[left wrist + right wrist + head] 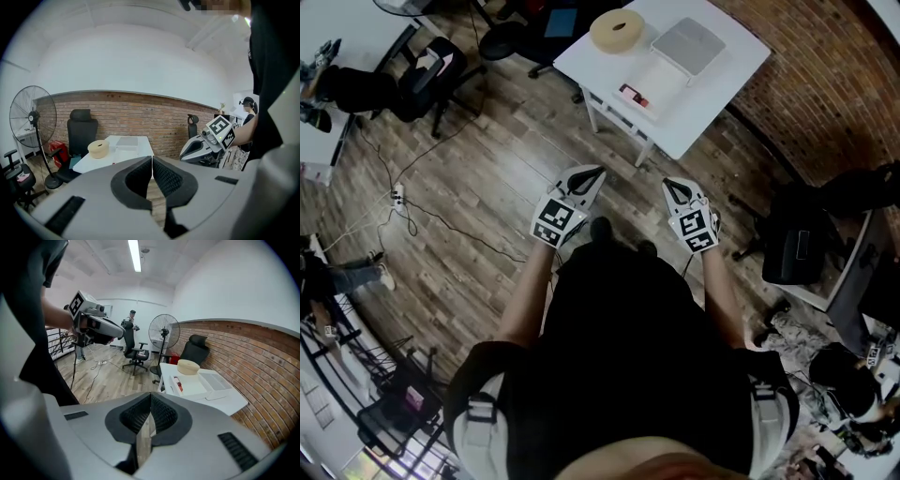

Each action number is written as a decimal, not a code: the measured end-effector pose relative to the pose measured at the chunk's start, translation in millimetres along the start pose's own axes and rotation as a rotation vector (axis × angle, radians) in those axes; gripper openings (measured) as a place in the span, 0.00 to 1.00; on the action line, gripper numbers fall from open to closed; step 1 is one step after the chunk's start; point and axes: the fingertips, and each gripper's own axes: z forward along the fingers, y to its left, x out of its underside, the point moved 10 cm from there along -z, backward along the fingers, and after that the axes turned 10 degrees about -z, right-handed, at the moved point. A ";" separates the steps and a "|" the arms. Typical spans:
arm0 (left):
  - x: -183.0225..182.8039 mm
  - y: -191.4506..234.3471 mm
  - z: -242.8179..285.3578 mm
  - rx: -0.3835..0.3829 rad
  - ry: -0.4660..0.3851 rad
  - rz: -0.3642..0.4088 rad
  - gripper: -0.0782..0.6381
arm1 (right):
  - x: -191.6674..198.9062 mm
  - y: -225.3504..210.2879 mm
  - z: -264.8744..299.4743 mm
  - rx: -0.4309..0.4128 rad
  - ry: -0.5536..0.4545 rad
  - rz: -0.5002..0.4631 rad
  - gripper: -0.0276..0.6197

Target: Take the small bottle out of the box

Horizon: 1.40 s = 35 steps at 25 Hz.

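Small bottle (633, 96) lies tiny and indistinct in the white box (664, 73)

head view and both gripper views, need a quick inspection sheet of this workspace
surface: white table, ahead of both grippers, untouched
job's things: open box on the table; small red-and-dark item inside, likely the small bottle, not yet taken out
clutter: round tan object; flat grey lid beside the box
grippers: left hand-held gripper shut, empty; right hand-held gripper shut, empty
cables: cable and power strip on the wood floor
surroundings: brick wall, office chair, standing fan
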 end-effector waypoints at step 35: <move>-0.2 91.7 -10.6 0.048 0.029 -0.012 0.14 | -39.9 7.6 68.0 0.048 0.043 0.103 0.04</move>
